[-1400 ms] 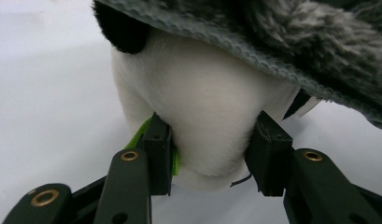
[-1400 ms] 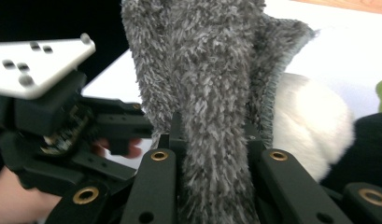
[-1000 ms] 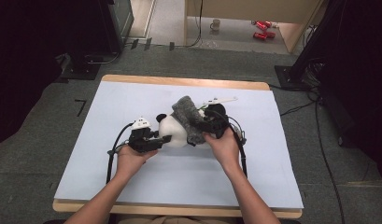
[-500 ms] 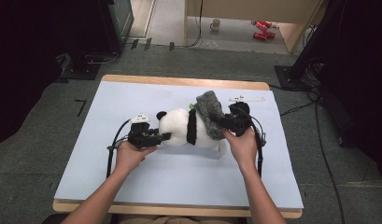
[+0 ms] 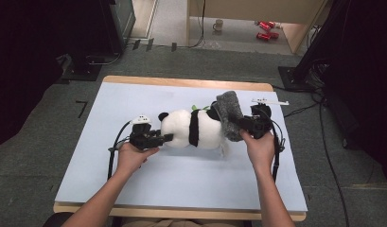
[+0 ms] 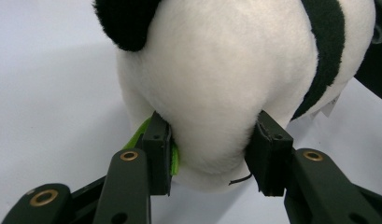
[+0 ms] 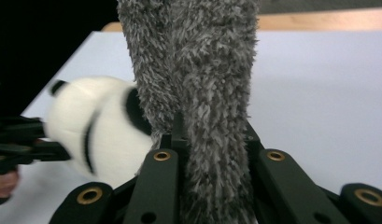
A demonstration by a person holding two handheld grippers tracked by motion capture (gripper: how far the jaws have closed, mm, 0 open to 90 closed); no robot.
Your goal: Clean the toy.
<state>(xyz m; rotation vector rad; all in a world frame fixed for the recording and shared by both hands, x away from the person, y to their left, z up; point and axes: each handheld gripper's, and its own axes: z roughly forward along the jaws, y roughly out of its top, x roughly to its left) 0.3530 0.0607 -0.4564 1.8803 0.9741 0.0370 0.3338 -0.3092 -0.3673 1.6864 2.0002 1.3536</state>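
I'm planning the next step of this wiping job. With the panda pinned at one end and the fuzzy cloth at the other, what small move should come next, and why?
Probably draw the shaggy grey cloth along the white-and-black plush panda toward its head. The right tongs are shut on the cloth, which lies over the panda's far end, and the left tongs clamp its head.

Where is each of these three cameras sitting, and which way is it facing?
High view: above the person's side, looking forward and down at the table; both forearms show.
Left gripper view: on the left gripper, facing the plush panda it clamps.
Right gripper view: on the right gripper, facing the grey fuzzy cloth it pinches.
All share the panda.
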